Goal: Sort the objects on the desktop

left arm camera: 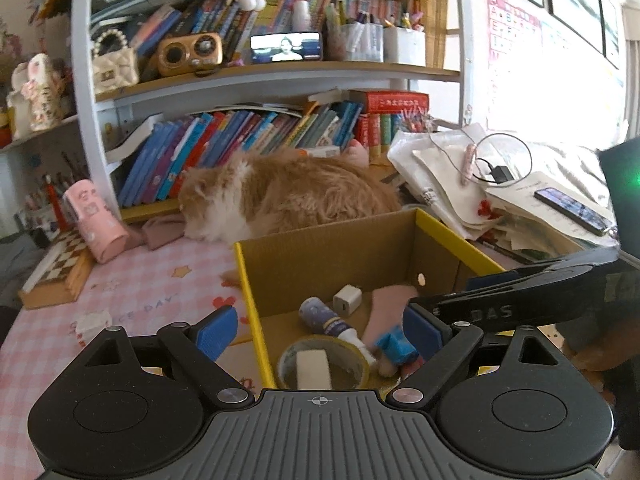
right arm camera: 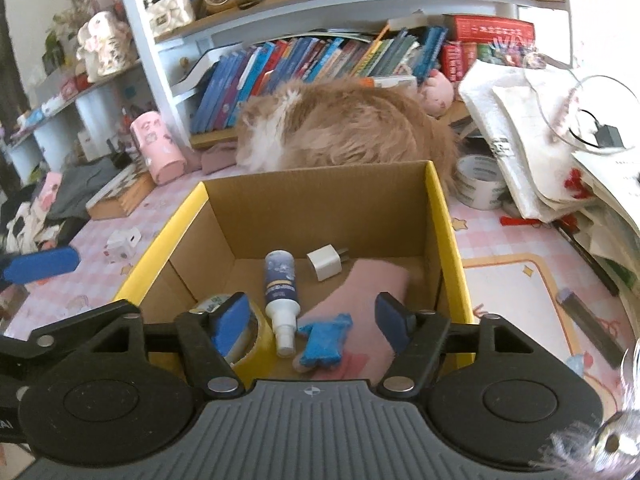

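We take the yellow-rimmed cardboard box as our landmark; it sits on the worktop under a pink checked cloth, serving as the collecting bin for the sort

Inside the box: spray bottle lying on its side mid-floor, white charger plug just behind it toward the far wall, pink cloth spread over the right half, a small blue toy resting on the near edge of that cloth, and a roll of yellow tape flat in the near-left corner with a pale block inside its ring. All loose, none stacked upright — we judge they were simply dropped in

Right gripper hangs over the near edge of the box, jaws parted, nothing between the pads; the toy lies just below, so we read this as a release

Left gripper straddles the left wall of the box, jaws wide, empty

Still outside the box: a white adapter to its left, a tape roll just right of its far corner, a dark bar well to its right. A cat lies directly behind the box
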### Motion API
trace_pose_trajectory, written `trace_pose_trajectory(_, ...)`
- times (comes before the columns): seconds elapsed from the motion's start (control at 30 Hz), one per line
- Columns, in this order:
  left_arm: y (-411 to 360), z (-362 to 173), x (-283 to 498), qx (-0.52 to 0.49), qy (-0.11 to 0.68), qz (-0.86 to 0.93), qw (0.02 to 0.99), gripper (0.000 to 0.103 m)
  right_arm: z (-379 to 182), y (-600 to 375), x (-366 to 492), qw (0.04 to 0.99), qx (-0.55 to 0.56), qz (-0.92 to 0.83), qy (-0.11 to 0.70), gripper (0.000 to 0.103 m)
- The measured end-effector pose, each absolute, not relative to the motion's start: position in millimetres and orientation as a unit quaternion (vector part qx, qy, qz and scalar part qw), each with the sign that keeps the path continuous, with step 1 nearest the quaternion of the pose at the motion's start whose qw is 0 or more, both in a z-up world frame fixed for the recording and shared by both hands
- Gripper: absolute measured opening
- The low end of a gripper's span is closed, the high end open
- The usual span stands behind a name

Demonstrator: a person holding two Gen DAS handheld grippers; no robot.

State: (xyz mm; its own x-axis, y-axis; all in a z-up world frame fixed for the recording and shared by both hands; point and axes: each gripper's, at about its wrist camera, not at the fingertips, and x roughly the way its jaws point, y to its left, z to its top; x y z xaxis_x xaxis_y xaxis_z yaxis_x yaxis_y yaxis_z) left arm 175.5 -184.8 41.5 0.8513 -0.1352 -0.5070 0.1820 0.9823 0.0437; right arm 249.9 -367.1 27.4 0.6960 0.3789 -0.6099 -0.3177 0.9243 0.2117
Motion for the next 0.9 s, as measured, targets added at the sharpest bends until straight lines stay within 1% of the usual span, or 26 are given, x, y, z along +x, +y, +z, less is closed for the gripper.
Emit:
trace_pose_trajectory(0.07,-181,42,171,0.040,0.261,-0.078,0.961,0.095,28,-370,245,0.921,0.049,0.182,0.342,0.073)
trace_pose_trajectory(0.23,-174,42,163,0.032,0.262,-0.079,0.961,0.095,34,-375,220,0.930,0.042,0.159,0.328,0.077)
trace_pose_trajectory(0.47,-160,44,151,0.034,0.254,-0.089,0.963,0.096,37,-369,189,0.944,0.026,0.119,0.307,0.081)
trace_pose_trajectory(0.7,-132,38,133,0.037,0.265,-0.106,0.958,0.097,33,-349,163,0.945,0.027,0.087,0.315,0.081)
trace_pose_trajectory(0.9,-108,30,121,0.041,0.280,-0.118,0.952,0.097,23,-330,138,0.939,0.037,0.057,0.337,0.081)
